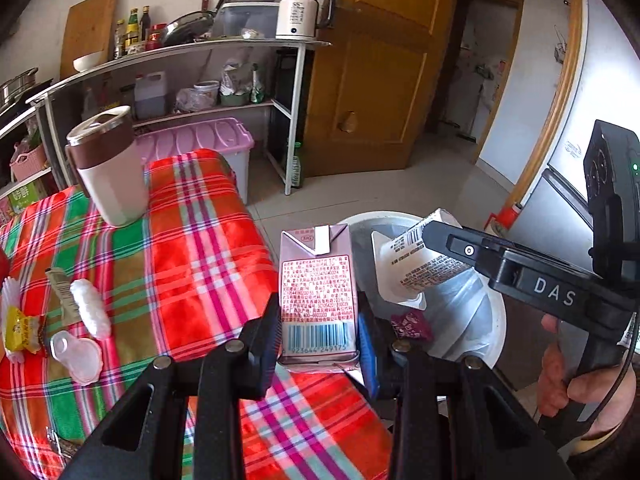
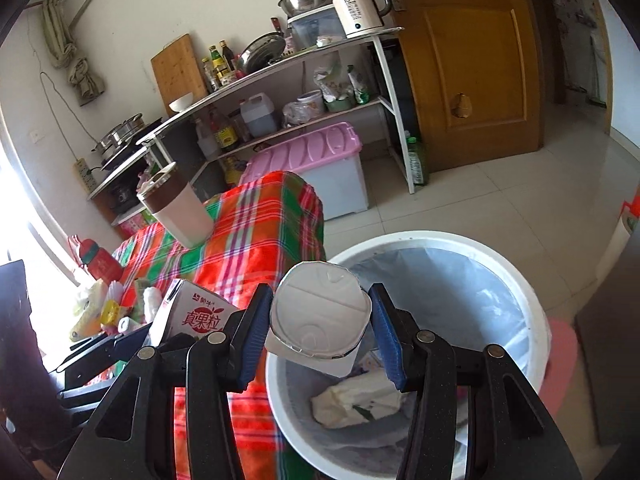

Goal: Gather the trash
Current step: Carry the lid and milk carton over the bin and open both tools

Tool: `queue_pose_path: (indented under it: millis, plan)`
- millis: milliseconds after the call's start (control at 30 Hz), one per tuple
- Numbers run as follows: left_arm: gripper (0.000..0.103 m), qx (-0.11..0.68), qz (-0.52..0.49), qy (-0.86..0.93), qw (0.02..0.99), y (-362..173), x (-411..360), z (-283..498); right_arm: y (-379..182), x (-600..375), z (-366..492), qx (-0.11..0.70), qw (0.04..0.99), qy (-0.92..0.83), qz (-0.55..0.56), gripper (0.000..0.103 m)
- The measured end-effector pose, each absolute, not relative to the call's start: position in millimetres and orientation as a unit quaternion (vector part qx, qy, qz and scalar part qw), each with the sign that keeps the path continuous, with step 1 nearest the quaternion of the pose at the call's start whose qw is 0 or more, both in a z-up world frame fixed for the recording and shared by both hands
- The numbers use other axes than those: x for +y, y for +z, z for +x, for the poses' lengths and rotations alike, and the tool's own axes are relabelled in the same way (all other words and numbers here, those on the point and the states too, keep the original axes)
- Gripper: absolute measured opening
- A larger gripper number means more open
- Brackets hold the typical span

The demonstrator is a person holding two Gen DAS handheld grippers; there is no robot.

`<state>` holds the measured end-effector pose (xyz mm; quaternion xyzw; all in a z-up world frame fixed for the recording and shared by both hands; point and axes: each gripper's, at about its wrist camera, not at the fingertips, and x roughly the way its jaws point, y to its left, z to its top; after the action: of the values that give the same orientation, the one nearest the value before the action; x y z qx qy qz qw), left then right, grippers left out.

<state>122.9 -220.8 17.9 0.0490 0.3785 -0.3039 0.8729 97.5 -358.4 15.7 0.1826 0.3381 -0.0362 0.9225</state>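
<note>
Right hand-held gripper [image 2: 322, 322] clamped on a yogurt cup [image 2: 320, 316] over the bin [image 2: 520, 276], left hand-held gripper [image 1: 318, 320] gripping a milk carton [image 1: 318, 292], so next it's probably drop both.

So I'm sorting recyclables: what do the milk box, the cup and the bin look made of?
Milk box: coated paperboard, slightly glossy, with folded seams and printed barcode. Cup: probably thin white plastic with a peel-off foil-like lid. Bin: smooth white rigid plastic, lined with a thin translucent film bag.
</note>
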Motion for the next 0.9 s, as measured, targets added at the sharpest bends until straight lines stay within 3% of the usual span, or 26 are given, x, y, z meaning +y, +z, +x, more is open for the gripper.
queue_pose_path:
  millis: [633, 733, 900]
  plan:
    - [0.036, 0.420, 0.078, -0.337, 0.839, -15, -292, 112, -22, -418, 80, 0.383, 0.901, -0.118, 0.167, 0.051]
    - [0.053, 0.423, 0.080, -0.333, 0.839, -16, -292, 112, -24, -418, 80, 0.386, 0.900, -0.125, 0.162, 0.051]
    - [0.058, 0.423, 0.072, -0.332, 0.840, -15, -286, 114, -24, -418, 78, 0.383, 0.900, -0.128, 0.164, 0.052]
